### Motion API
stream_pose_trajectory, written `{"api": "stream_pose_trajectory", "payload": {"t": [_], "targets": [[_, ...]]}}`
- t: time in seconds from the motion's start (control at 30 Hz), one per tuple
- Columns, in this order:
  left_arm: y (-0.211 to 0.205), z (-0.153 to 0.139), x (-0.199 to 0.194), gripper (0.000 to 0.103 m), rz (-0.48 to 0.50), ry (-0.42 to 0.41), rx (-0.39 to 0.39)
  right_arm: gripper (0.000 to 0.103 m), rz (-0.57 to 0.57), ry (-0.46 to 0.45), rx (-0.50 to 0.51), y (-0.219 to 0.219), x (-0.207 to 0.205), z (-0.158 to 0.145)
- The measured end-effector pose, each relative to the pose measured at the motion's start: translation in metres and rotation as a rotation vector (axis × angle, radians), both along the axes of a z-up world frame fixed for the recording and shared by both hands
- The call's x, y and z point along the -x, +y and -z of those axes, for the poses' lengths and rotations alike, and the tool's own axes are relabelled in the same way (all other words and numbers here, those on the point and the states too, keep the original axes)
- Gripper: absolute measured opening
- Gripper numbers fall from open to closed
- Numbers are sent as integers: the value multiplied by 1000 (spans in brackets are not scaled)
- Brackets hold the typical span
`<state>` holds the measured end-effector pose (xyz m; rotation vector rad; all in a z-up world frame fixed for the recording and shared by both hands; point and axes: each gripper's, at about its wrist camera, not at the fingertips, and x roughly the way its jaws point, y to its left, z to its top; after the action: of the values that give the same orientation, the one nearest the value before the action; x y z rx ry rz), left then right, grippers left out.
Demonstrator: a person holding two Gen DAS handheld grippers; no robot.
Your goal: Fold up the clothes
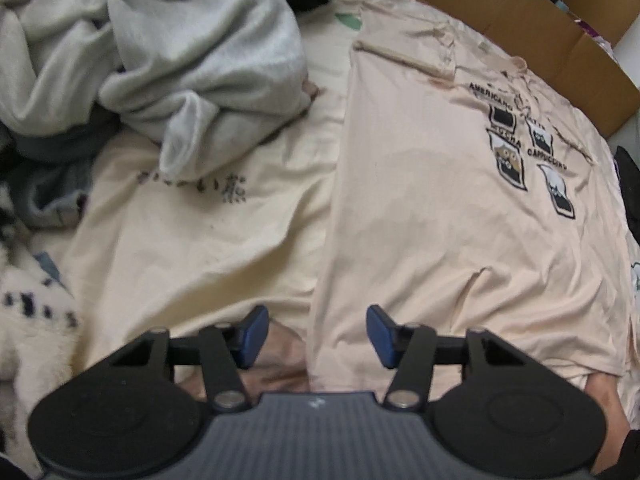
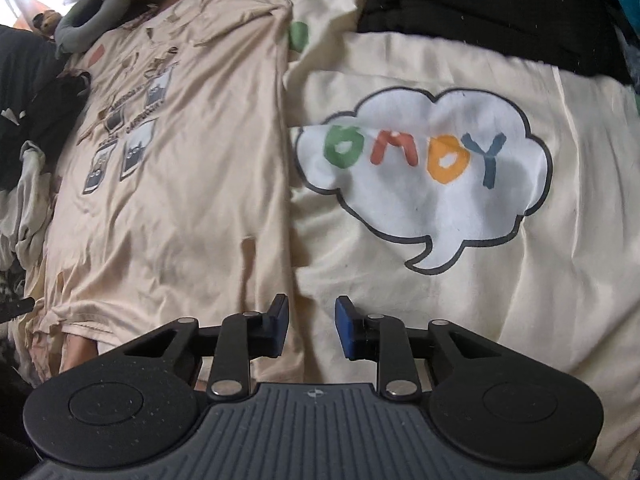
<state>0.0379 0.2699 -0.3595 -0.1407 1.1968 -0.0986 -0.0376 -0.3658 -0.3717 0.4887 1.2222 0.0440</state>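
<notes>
**Both grippers poised over the hem corners of a spread T-shirt**

Blue-padded fingers of the left gripper (image 1: 317, 336) fill the bottom of the left wrist view, spread apart over the lower left edge of the peach T-shirt (image 1: 460, 220). That side edge runs up the middle of the frame between them, and neither pad presses on cloth. In the right wrist view the right gripper (image 2: 311, 330) sits low centre with a narrower gap, straddling the shirt's other side edge near the hem; its pads also look clear of the fabric, though contact beneath them is hard to read.

The shirt lies flat, print side up, on a cream bedsheet (image 2: 500, 280) bearing a speech-bubble print (image 2: 424, 176). A crumpled grey garment (image 1: 192, 64) sits upper left in the left view, and a cardboard box (image 1: 520, 12) lines the upper right.

The step in hand appears to be pinching both lower corners to begin a fold. The main risk is that shirt and sheet are close in colour and lie layered, so a closing pinch could gather the sheet too and drag it along. Catching only the top layer would leave the back panel behind, skewing the fold.
</notes>
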Motion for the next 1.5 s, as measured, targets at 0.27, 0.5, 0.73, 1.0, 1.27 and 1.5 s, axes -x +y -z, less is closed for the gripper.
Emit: {"api": "stream_pose_trajectory", "payload": {"t": [0.27, 0.5, 0.73, 1.0, 1.27, 1.5], "targets": [[17, 13, 2, 37, -67, 30, 79, 32, -34, 17, -30, 6, 0, 12], [21, 21, 2, 29, -78, 54, 117, 32, -70, 43, -36, 12, 0, 22], [14, 29, 1, 29, -56, 53, 154, 32, -109, 45, -66, 21, -3, 31], [12, 34, 5, 27, -43, 76, 167, 1, -75, 64, -123, 17, -3, 33], [12, 34, 12, 23, -48, 87, 171, 4, -90, 88, -109, 21, -3, 35], [10, 36, 19, 12, -70, 132, 171, 12, -104, 119, -93, 25, -7, 37]]}}
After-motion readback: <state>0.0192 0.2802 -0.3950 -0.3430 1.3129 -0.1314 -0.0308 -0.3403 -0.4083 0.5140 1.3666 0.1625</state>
